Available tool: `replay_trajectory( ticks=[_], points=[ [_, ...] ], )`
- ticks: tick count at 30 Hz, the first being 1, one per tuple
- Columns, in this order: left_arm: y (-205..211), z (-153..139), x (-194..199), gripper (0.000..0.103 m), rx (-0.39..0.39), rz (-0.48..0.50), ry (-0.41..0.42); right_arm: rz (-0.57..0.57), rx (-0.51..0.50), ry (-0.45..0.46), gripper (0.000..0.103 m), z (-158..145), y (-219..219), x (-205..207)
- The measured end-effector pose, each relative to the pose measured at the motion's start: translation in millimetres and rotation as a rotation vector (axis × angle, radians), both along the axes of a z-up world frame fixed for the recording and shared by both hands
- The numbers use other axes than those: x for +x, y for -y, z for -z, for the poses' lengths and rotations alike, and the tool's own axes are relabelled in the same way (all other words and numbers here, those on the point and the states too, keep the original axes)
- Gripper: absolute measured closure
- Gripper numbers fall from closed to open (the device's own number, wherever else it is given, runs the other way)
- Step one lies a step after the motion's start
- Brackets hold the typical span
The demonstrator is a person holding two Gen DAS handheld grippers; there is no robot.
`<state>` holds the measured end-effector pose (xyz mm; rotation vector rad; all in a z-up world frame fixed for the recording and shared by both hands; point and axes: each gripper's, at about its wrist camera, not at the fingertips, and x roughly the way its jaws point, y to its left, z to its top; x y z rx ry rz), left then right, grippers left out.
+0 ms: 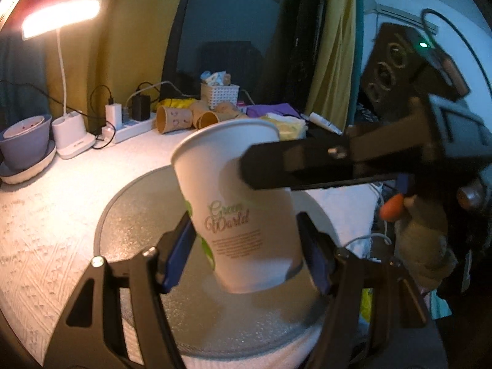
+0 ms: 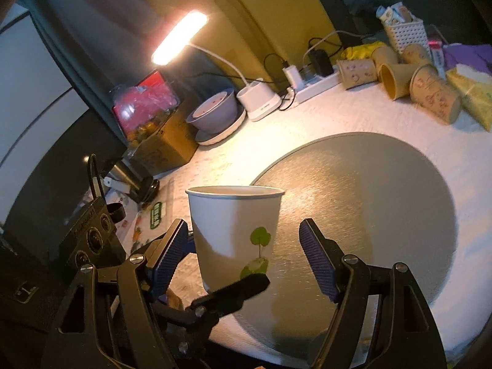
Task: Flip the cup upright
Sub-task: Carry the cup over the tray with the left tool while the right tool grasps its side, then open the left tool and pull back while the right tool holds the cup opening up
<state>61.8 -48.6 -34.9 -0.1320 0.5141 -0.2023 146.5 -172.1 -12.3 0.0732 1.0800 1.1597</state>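
A white paper cup printed "Green World" stands mouth up, tilted a little, over the round grey mat. My left gripper is shut on the cup's lower part, a blue pad on each side. The cup also shows in the right wrist view, with a left finger in front of its base. My right gripper is open; the cup stands between its blue pads, with a clear gap on the right side. The right gripper shows in the left wrist view, its finger by the cup's upper wall.
Several brown paper cups lie on their sides at the back of the white table. A lit desk lamp, a power strip, a grey bowl on a plate, a white basket and a box stand along the back and left.
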Motion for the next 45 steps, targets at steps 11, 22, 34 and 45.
replay_trajectory(
  ticks=[11, 22, 34, 45],
  points=[
    [7.5, 0.8, -5.1, 0.036, 0.018, 0.056, 0.019, -0.03, -0.005, -0.071, 0.025, 7.8, -10.4, 6.6],
    [0.7, 3.5, 3.4, 0.036, -0.019, 0.06, -0.021, -0.061, -0.023, -0.103, 0.033, 13.1, -22.2, 14.1],
    [-25.0, 17.3, 14.9, 0.019, -0.077, 0.021, -0.144, -0.013, -0.062, -0.043, 0.034, 11.9, -31.2, 26.0],
    [-93.5, 36.1, 24.7, 0.019, -0.176, -0.2, -0.258, 0.087, -0.186, 0.199, 0.034, 16.5, -48.5, 45.8]
  ],
)
